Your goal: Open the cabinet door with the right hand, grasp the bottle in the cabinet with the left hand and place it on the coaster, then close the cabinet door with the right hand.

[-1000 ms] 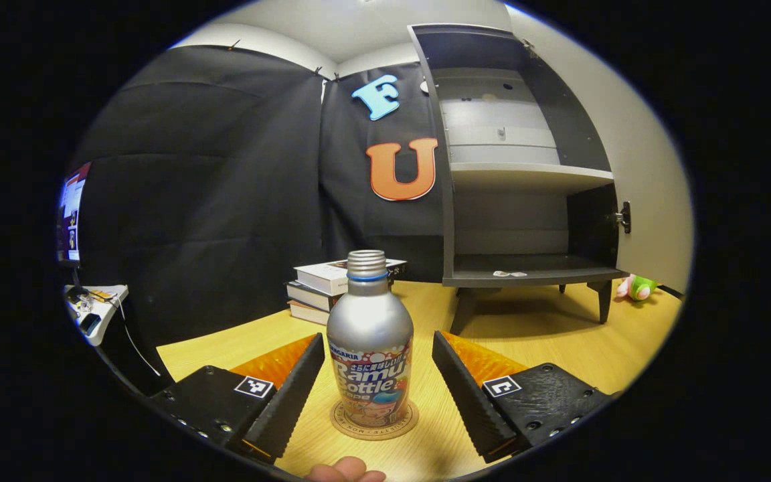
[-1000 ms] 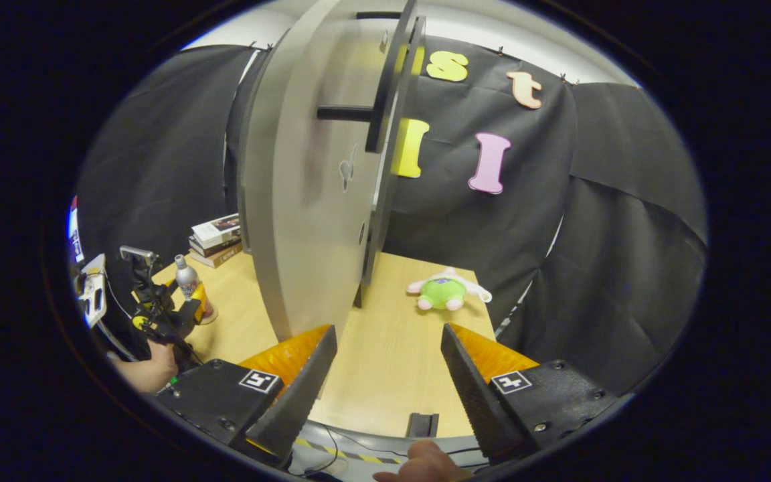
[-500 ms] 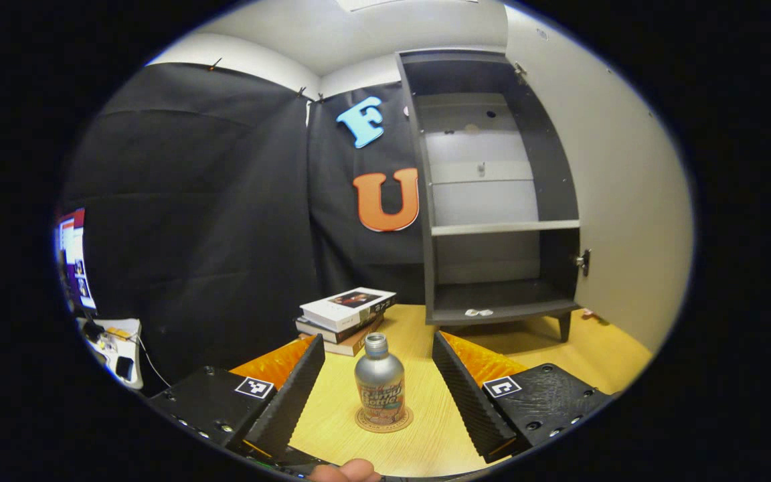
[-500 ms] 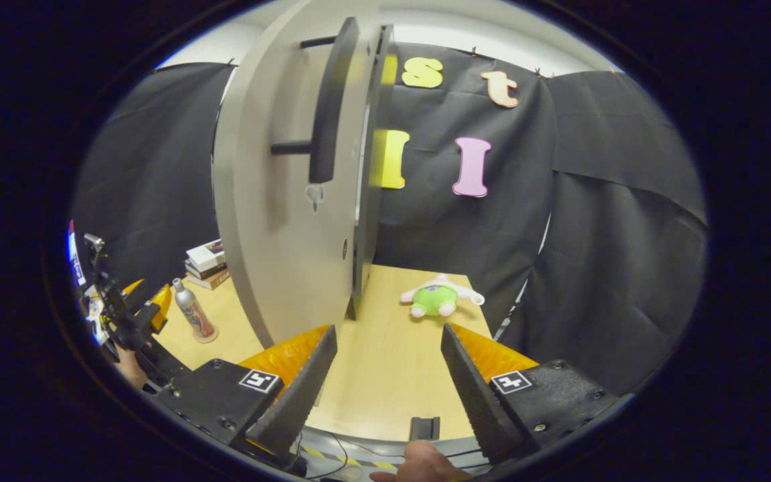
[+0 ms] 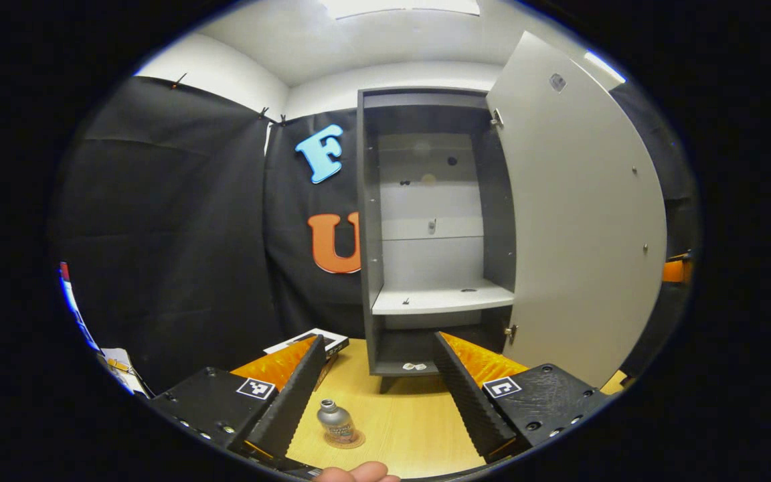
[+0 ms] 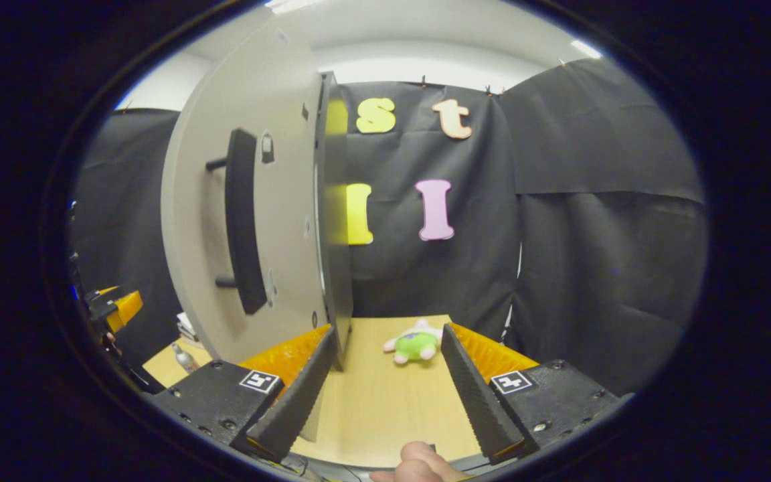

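Left gripper view, nearest first: left gripper (image 5: 379,395) has its fingers spread wide, nothing between them. A fingertip of the holding hand (image 5: 357,474) shows at the bottom edge. Beyond the fingers, low in frame, the silver bottle (image 5: 334,421) stands upright on the round coaster (image 5: 347,440), on the wooden table (image 5: 412,428); both sit well clear of the fingers. Past the left finger, a stack of books (image 5: 328,340), partly hidden. Farther back, the grey cabinet (image 5: 369,227) stands on short legs, door (image 5: 579,221) swung open to the right. Lower compartment holds a small white scrap (image 5: 415,366); the light shelf (image 5: 442,299) above it carries only small specks, too small to identify.

Right gripper view, nearest first: right gripper (image 6: 389,395) fingers also apart, gripping nothing; a fingertip (image 6: 419,465) of that hand at the bottom edge. The door's edge (image 6: 335,221) comes down just beyond the left-side finger; contact cannot be judged. The door's outer face carries a dark vertical bar handle (image 6: 241,221). On the table beyond, a green plush toy (image 6: 415,343) lies near the back wall. Far left, the bottle (image 6: 185,358) and the other gripper (image 6: 114,308) appear small.
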Motion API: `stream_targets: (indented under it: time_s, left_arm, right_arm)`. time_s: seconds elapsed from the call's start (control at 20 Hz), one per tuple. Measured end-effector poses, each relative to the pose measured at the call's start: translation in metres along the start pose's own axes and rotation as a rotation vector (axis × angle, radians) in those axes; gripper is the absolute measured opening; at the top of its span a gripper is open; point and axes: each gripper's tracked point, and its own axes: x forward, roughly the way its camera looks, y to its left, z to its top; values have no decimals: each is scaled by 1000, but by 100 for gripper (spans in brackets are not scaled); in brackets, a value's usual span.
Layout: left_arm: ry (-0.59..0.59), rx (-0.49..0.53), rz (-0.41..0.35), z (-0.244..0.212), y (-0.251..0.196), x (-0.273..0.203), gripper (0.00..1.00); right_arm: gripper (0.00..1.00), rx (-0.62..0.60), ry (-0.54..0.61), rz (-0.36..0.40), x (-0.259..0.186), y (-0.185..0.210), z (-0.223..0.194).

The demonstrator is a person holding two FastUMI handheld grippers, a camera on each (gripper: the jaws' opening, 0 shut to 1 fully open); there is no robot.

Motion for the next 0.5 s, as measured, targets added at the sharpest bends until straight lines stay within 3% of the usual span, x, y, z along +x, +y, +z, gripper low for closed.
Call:
stream_targets:
  time_s: [0.25,0.5]
  left_arm:
    - [49,-89,-21,25,-7,12,96]
    - [64,-112,-125,22,-19,26,96]
  right_arm:
    - [99,91,-55,5,18,16,38]
    - [98,64,-119,-34,17,35,60]
